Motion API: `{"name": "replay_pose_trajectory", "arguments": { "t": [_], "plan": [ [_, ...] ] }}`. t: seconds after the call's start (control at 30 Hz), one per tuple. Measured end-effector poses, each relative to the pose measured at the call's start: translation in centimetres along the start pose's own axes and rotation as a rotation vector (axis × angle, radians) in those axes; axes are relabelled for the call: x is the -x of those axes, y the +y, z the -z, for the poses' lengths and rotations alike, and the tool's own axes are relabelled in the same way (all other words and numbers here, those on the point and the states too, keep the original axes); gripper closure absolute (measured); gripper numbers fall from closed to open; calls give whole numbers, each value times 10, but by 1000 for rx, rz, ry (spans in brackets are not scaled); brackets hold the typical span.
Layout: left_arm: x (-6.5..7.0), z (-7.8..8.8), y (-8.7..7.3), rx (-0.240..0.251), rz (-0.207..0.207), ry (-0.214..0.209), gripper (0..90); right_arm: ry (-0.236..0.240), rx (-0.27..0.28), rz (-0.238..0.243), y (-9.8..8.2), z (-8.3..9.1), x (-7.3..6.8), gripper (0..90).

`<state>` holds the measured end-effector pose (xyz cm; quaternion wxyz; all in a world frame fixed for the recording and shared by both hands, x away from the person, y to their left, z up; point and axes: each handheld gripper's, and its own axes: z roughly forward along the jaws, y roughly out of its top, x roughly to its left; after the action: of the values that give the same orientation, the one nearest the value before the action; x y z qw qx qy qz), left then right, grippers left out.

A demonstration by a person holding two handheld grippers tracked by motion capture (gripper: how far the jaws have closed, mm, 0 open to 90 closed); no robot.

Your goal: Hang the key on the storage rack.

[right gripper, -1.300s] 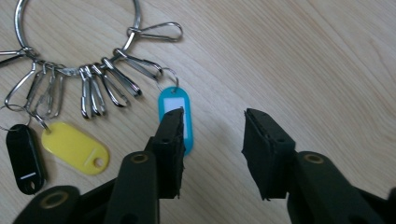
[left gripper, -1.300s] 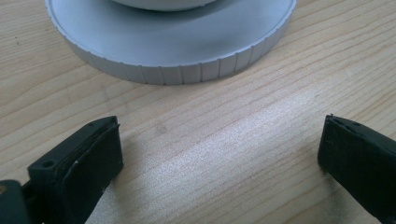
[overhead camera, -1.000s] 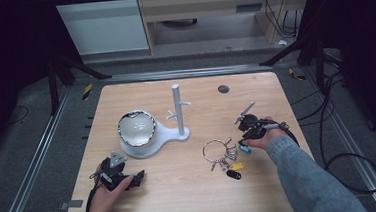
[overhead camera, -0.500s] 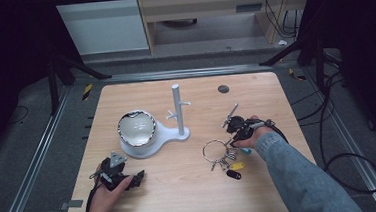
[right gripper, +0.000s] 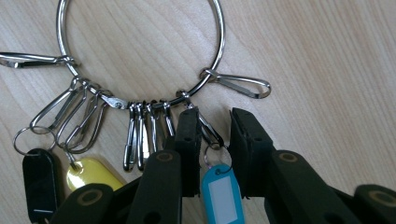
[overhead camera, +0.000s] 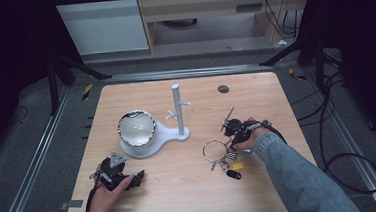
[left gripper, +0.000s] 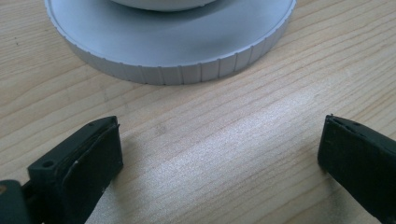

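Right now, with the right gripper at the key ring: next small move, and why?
Probably finish closing the right gripper. Its jaws have just been closing and straddle the blue tag and its clip, with gaps still on both sides, so nothing is gripped yet. The key ring lies flat on the table.

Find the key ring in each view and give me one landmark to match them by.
High view: key ring lies on the table right of centre, beside the right gripper.
Left gripper view: not in it; that one looks at the grey stand base.
Right gripper view: ring at top centre, clips hanging toward the jaws.
Shared landmark: the yellow tag, beside the black tag.
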<state>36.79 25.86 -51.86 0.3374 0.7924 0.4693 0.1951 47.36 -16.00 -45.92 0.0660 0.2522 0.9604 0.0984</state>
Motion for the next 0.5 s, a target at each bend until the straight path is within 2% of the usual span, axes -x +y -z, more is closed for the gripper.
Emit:
{"name": "replay_pose_trajectory", "arguments": {
  "t": [0.5],
  "plan": [
    [0,0,0,-2,-1,0,0,27,-24,23,3,-3,-6,799]
  ]
}}
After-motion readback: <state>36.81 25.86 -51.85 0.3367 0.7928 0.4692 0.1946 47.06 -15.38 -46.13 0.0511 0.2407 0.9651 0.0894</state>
